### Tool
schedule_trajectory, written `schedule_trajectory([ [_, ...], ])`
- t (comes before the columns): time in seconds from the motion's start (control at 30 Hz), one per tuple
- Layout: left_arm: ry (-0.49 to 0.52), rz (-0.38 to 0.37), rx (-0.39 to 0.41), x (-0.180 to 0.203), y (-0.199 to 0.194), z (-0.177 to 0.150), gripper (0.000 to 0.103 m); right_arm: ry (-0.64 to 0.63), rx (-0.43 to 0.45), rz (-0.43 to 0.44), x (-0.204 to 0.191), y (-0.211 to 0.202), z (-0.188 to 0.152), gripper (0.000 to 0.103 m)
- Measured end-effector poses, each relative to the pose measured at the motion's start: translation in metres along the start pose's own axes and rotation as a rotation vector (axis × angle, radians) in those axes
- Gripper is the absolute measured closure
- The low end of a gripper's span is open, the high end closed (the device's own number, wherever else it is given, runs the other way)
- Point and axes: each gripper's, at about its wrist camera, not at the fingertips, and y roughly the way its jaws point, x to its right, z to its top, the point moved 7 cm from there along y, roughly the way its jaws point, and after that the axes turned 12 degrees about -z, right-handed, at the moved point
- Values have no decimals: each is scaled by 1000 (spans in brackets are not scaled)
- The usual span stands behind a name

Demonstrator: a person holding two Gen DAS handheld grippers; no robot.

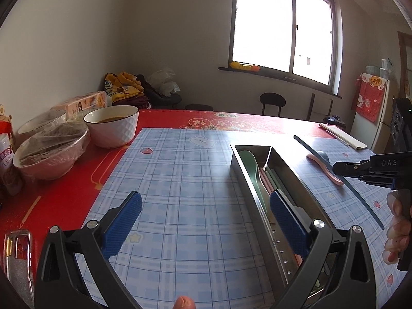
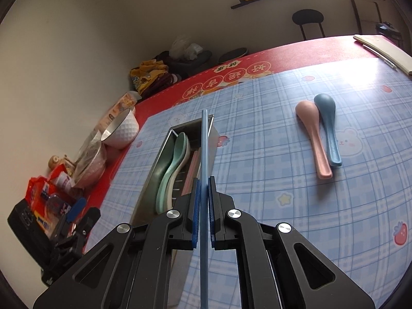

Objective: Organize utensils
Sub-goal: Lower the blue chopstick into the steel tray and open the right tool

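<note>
A steel utensil box point(image 1: 288, 170) point(image 2: 152, 177) lies lengthwise on the blue checked mat. It holds a green spoon point(image 2: 175, 159) over a white one, with pink chopsticks point(image 2: 193, 170) beside them. My left gripper point(image 1: 206, 221) stands wide open and holds nothing; its right pad point(image 1: 288, 221) hangs over the box's near end. My right gripper point(image 2: 203, 200) point(image 1: 337, 168) is shut on a blue chopstick point(image 2: 204, 141) point(image 1: 305, 145), held above the box and pointing along it. A pink spoon point(image 2: 312, 141) and a blue spoon point(image 2: 328, 128) lie side by side on the mat to the right.
At the left on the red tablecloth stand a white bowl point(image 1: 112, 126), film-covered bowls point(image 1: 49, 154), a tissue pack point(image 1: 85, 103) and snack packets point(image 2: 43, 195). A flat cream packet point(image 1: 345, 136) lies at the far right corner. A person's fingers point(image 1: 396, 221) show at the right edge.
</note>
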Motion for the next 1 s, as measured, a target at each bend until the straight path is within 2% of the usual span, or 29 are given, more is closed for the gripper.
schedule_trajectory([
  [0.2,45,20,43,8,-8,3,6,45,-48,-2,-22,13,-5,97],
  [0.3,30,16,50,5,-9,4,6,81,-77,-4,-25,20,-9,97],
  [0.43,3,15,55,0,-11,4,6,113,-85,-17,-26,26,-10,97],
  [0.63,20,18,54,1,-10,4,6,155,-93,-34,-21,34,-9,97],
  [1.0,3,11,51,1,-11,3,6,162,-103,-30,-22,38,-11,96],
])
